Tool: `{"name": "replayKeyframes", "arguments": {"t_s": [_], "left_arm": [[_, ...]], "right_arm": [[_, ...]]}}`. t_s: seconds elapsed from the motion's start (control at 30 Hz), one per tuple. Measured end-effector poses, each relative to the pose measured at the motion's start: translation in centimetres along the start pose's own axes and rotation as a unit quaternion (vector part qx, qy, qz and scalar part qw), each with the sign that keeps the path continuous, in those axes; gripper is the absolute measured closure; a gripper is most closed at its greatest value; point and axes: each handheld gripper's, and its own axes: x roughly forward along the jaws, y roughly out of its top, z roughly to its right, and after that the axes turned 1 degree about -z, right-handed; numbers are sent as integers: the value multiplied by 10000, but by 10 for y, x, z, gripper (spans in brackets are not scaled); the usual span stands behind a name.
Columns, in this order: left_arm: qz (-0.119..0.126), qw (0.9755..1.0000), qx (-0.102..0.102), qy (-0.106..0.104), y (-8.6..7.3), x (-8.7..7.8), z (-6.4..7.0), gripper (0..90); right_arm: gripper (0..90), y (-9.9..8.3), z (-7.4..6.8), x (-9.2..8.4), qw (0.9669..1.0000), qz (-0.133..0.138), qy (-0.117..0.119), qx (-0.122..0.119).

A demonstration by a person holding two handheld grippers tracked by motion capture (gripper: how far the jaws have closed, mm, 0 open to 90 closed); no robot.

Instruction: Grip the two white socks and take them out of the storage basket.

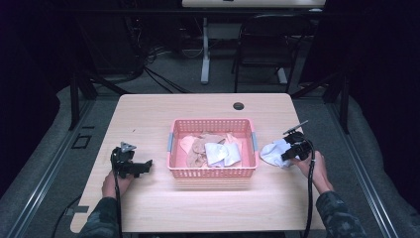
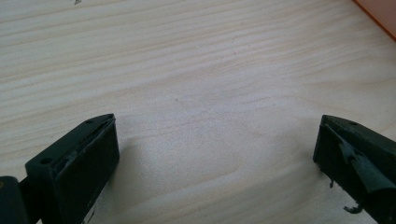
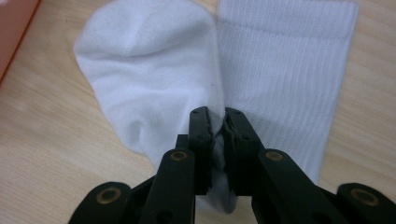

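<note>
Your right tool (image 3: pixel 216 122) is clamped on a fold of the white sock (image 3: pixel 154 70), which lies on the bench (image 1: pixel 148 114) just right of the pink basket (image 1: pixel 213 172). It looks soft, light and limp, so pinch a bunched fold. Your left tool (image 1: pixel 132 166), left of the basket, has its jaws wide apart over bare wood. Farther off, more socks (image 1: pixel 216 151) sit inside the basket.

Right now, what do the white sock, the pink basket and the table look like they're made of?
White sock: soft knit fabric, matte, probably cotton; ribbing shows on its cuff.
Pink basket: looks like moulded plastic, with lattice walls.
Table: pale wood-grain top, smooth; solid wood or laminate, can't tell.
</note>
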Motion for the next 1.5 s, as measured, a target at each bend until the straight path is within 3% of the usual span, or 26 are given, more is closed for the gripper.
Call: {"name": "replayKeyframes", "arguments": {"t_s": [0.27, 0.43, 0.7, 0.9, 1.1, 1.3, 1.5], "left_arm": [[-2, 10000, 1, 0, 0, 0, 0, 0], [-2, 10000, 0, 0, 0, 0, 0, 0], [-1, 10000, 0, 1, 0, 0, 0, 0], [1, 10000, 0, 1, 0, 0, 0, 0], [-1, 10000, 1, 0, 0, 0, 0, 0], [-1, 10000, 1, 0, 0, 0, 0, 0], [-2, 10000, 1, -1, 0, 0, 0, 0]], "right_arm": [[807, -2, 4, 1, 9999, 32, 133, 78], [738, -1, 2, 1, 10000, -7, 63, 44], [532, 1, 5, -15, 9997, 242, -17, 80], [367, 1, 9, -31, 9986, 413, -56, 327], [165, 0, 10, -46, 9975, 624, 66, 326], [85, 0, 5, -54, 9965, 771, 159, 294], [0, 3, -1, -61, 9970, 708, 260, 159]]}}
